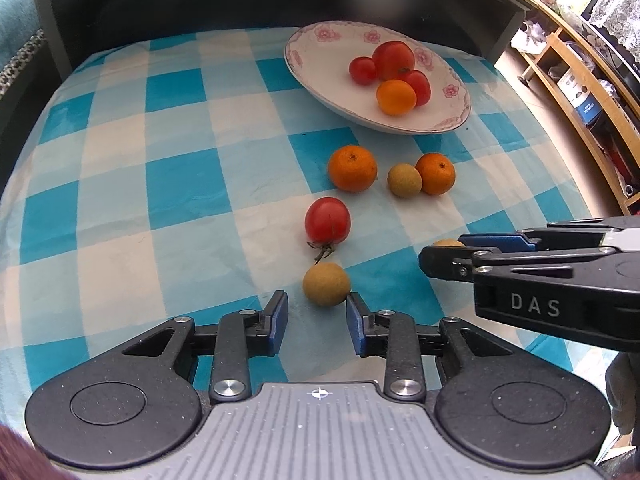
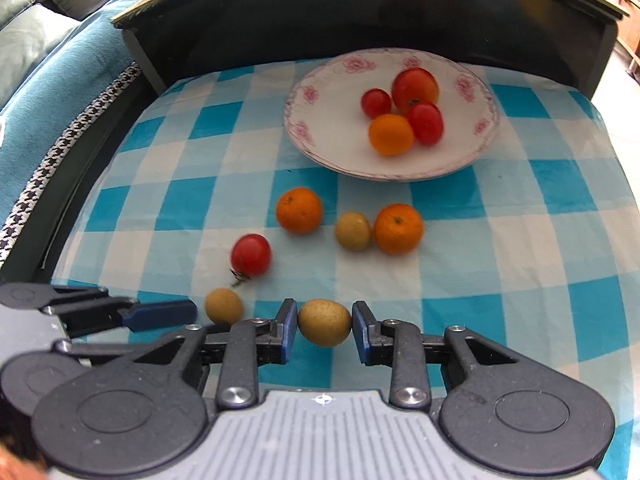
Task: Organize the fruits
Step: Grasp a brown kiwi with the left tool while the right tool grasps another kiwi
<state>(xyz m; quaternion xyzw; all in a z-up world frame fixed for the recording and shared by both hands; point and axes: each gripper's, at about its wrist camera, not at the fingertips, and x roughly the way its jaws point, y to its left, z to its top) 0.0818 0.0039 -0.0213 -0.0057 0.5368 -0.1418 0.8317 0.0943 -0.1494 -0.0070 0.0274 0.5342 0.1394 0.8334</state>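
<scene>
A flowered white plate (image 1: 320, 60) (image 2: 328, 136) at the back holds three tomatoes and an orange fruit (image 1: 396, 97). On the cloth lie two oranges (image 1: 352, 168) (image 1: 435, 173), a tan fruit (image 1: 404, 180) between them, and a red tomato (image 1: 327, 220). My left gripper (image 1: 317, 305) is open, its tips just short of a tan longan (image 1: 326, 284) (image 2: 223, 306). My right gripper (image 2: 324, 314) has its pads on both sides of another tan longan (image 2: 325, 322), touching it; that fruit is mostly hidden in the left wrist view (image 1: 449, 243).
The blue-and-white checked cloth (image 1: 160, 184) covers the table. A dark raised back panel (image 2: 360, 12) stands behind the plate. Wooden shelves (image 1: 580, 80) are off to the right, a sofa (image 2: 40, 60) to the left.
</scene>
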